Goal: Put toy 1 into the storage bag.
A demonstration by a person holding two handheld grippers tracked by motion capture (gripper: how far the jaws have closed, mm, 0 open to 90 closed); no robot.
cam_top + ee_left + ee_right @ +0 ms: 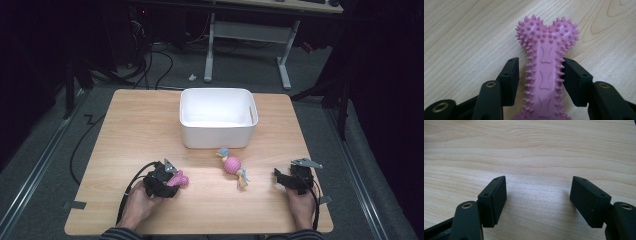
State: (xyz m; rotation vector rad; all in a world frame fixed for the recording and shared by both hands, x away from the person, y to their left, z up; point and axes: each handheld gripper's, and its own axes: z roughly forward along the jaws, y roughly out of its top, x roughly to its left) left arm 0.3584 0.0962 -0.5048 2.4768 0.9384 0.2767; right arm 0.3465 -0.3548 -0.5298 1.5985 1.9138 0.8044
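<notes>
A pink spiked bone toy (546, 65) lies flat on the wooden table (135, 130) at the front left, also seen from above as the bone toy (180, 179). My left gripper (540, 62) straddles its shaft: the right pad touches the spikes, and the left pad (510, 75) stands a sliver away from them. From above, the left gripper (171, 175) sits low over the toy in a person's hand. My right gripper (539, 180) is open with bare wood between its jaws, and rests as the right gripper (280, 177) at the front right.
A white rectangular bin (218, 134) stands at the table's middle back, with nothing visible inside. A pink ball toy with rope ends (232, 165) lies just in front of it, between the two grippers. Desk legs and cables are on the floor beyond the table.
</notes>
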